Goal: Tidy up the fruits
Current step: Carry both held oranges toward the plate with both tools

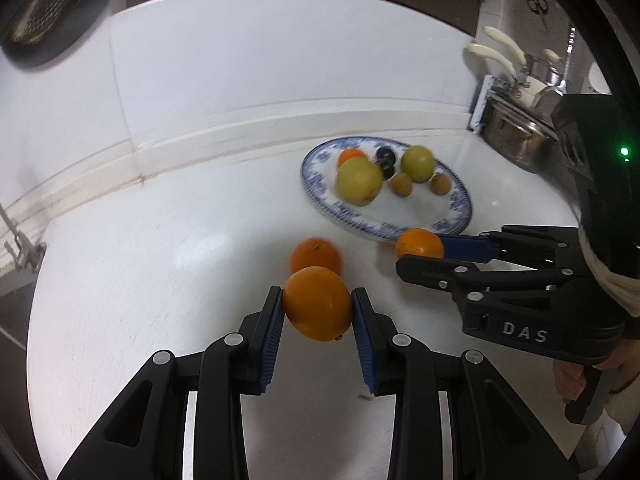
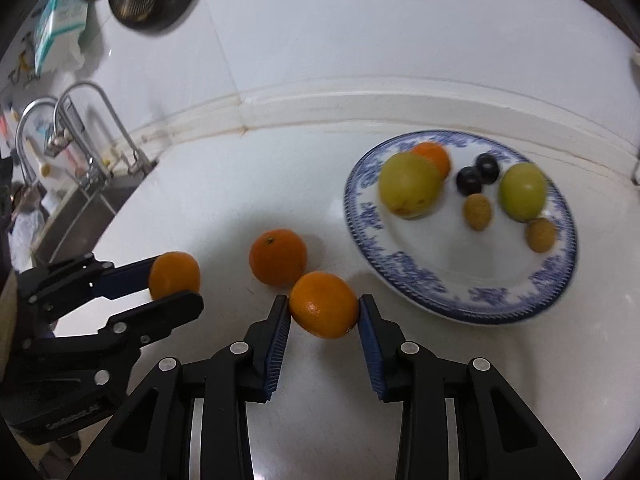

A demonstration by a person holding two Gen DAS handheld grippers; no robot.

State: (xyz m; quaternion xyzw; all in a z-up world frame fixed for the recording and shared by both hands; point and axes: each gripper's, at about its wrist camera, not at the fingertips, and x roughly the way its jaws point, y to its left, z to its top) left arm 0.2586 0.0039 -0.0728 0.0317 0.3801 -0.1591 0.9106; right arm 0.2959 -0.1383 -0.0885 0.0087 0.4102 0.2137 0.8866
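- Oranges: three off the plate [image 2: 460,300], on/over the white counter [image 1: 160,280].
- L gripper [image 1: 318,306] was clamped on one orange [image 1: 318,304], bottom centre of the left-wrist view; pads [image 1: 274,320] pressed both sides.
- R gripper [image 2: 324,312] was closed on a 2nd orange [image 2: 324,305], bottom centre of the right-wrist view, just beside the plate's near rim.
- 3rd orange [image 2: 278,257] sat loose on the counter, mid-frame, touching neither gripper, just behind the held ones.
- Plate was right of centre in both views, near the back wall. It held two yellow-green fruits [image 2: 410,189], a 4th orange [image 2: 434,156] behind the bigger one, two dark plums [image 2: 478,174] and two small brown fruits [image 2: 478,210].
- Sink [image 2: 80,200] & taps at left edge, right-wrist view.
- Pot [image 1: 516,136] at right edge, left-wrist view.
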